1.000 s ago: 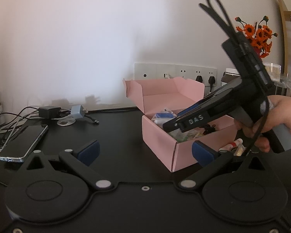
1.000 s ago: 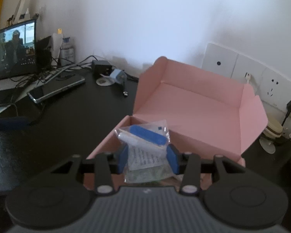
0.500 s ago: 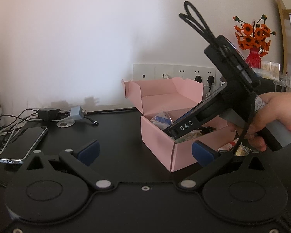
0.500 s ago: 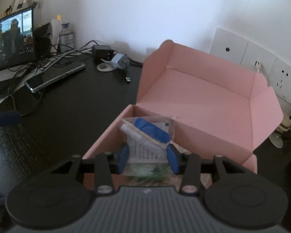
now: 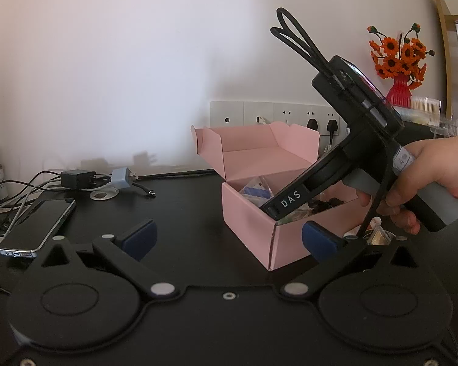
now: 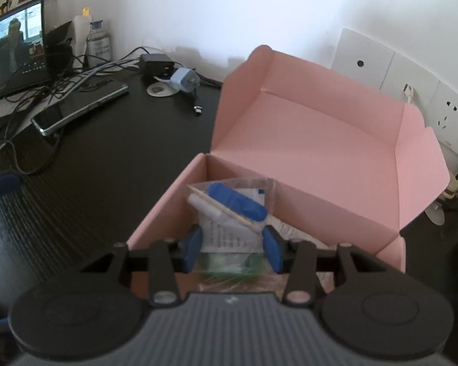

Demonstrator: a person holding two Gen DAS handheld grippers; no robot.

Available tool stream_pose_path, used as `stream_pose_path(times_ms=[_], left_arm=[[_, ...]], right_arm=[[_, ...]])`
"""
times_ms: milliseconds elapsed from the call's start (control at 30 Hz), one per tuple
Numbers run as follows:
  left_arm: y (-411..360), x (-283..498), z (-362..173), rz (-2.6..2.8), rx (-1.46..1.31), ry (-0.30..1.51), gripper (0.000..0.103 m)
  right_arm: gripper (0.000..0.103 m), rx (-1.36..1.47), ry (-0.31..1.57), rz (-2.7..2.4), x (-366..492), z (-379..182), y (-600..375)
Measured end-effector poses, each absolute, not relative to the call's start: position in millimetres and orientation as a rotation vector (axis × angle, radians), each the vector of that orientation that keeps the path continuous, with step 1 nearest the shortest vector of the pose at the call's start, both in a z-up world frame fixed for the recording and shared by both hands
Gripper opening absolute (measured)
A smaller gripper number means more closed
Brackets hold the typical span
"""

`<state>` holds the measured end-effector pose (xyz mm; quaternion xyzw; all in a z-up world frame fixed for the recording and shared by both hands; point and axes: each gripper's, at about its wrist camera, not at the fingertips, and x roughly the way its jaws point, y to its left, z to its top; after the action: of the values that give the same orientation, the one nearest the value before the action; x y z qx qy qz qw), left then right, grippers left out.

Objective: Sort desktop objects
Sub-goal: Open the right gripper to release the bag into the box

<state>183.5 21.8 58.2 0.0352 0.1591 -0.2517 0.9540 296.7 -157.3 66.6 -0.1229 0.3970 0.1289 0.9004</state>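
The right gripper (image 6: 232,244), marked "DAS" on its side, reaches into the pink box (image 6: 320,207), its fingers closed on a clear packet (image 6: 232,210) (printed text unreadable). The left gripper (image 5: 227,239) is spread wide over the black desk (image 5: 183,207).

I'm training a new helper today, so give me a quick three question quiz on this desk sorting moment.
1. True or false: the left gripper holds something.
2. Where is the clear packet between the right gripper's fingers: A) on the black desk, B) inside the pink box, C) beside the phone?
3. Fill in: the pink box's lid stands ____.

Key: 1 false, it is open and empty. 2 B. 3 open.
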Motion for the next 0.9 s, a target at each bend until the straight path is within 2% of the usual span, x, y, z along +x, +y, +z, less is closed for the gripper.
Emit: stream_pose_path(times_ms=[267,300,367,500,533,567,633,667,767,900], left_arm=[[22,184,59,-0.511,0.069,0.325,0.103],[22,184,58,-0.512,0.071,0.324,0.103],[21,183,59,-0.512,0.077,0.321,0.103],[21,182,59,-0.512,0.081,0.317,0.103],[21,182,59,-0.512,0.081,0.317,0.103],[21,182,59,-0.512,0.08,0.317,0.103],[21,182,59,-0.512,0.079,0.318,0.103],[21,182,59,-0.511,0.079,0.318,0.103],[21,182,59,-0.511,0.077,0.318,0.103],[20,182,59,-0.513,0.08,0.319,0.103]], right_arm=[[0.047,-0.231,0.799,0.274,293,77,-162],[0.051,-0.228,0.796,0.275,292,78,-163],[0.076,-0.222,0.79,0.276,291,81,-164],[0.077,-0.223,0.747,0.275,286,91,-165],[0.074,-0.215,0.735,0.278,285,94,-166],[0.057,-0.205,0.725,0.282,284,96,-167],[0.03,-0.19,0.726,0.29,285,99,-169],[0.023,-0.189,0.734,0.291,286,98,-169],[0.015,-0.198,0.76,0.287,290,90,-168],[0.015,-0.179,0.793,0.295,293,78,-170]])
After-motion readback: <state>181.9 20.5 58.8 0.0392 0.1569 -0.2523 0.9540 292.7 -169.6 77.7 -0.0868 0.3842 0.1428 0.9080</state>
